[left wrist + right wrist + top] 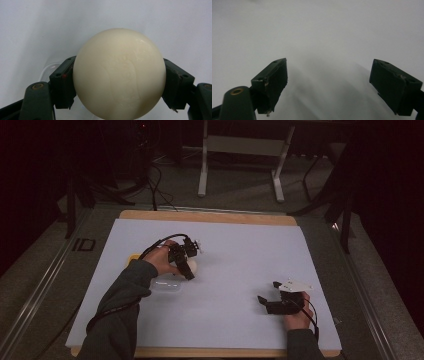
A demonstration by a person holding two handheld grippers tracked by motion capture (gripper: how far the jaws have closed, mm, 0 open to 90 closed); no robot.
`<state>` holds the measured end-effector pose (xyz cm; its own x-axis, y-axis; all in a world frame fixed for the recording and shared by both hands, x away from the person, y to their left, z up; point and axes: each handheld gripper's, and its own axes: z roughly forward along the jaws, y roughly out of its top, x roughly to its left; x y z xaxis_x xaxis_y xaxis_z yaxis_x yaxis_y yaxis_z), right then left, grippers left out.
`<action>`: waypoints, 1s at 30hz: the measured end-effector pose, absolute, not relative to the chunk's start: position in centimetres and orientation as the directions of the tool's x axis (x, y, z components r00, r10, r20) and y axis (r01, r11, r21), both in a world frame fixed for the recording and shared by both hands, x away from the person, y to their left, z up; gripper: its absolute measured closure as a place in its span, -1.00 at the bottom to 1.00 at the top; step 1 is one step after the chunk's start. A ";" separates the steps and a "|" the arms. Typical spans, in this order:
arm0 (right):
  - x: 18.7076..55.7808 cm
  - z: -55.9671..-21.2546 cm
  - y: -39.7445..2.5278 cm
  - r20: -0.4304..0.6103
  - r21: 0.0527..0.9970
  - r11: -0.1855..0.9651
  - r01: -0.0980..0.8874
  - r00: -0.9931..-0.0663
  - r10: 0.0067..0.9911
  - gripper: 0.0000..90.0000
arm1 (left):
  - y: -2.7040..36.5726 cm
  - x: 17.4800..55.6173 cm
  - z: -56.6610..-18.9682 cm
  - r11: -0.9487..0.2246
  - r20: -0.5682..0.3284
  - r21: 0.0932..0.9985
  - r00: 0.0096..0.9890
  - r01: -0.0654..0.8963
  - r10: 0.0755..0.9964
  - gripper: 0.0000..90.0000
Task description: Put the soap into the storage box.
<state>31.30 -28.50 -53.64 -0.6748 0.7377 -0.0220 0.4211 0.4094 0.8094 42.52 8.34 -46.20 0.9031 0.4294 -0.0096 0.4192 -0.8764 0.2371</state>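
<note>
I've got the cream ball [119, 75] clamped in my left tongs [119, 82], one black jaw pressed against each flank, squarely at its widest part. From the high view the ball [192, 266] sits just above or on the white sheet, a little left of the desk's [210, 216] middle; whether it is lifted clear or resting there, I cannot tell. So the grasp itself looks done to me.

Just beside the ball, toward my side, lies a clear plastic container [166, 284], shallow and see-through, and behind it, past my left hand [161, 260], a yellow thing [133, 258] peeks out at the sleeve. My guess is the ball belongs with that container, either heading in or just out of it; the carrying and the release are what remains.

Well apart from the ball, over by the near right corner, my right tongs [267, 292] hang idle with jaws spread wide, nothing between them but bare white sheet [324, 37].
</note>
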 end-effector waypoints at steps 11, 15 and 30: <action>31.3 -53.6 -28.5 -0.025 0.809 0.411 0.420 -0.674 0.738 -0.67 | 9.1 42.3 -45.8 -0.874 -0.007 0.242 0.901 0.422 0.433 -0.43; 31.3 -53.6 -28.5 -0.025 0.809 0.411 0.420 -0.674 0.738 -0.67 | 9.5 42.3 -45.5 -0.870 -0.005 0.243 0.898 0.428 0.440 -0.43; 31.3 -53.6 -28.5 -0.024 0.810 0.410 0.420 -0.673 0.739 -0.67 | 11.0 42.0 -44.7 -0.860 0.017 0.252 0.887 0.443 0.462 -0.43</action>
<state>31.27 -28.48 -53.64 -0.6735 0.7388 -0.0243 0.4203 0.4098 0.8096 42.02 11.00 -44.73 0.8868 0.4618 0.0174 0.4430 -0.8603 0.2523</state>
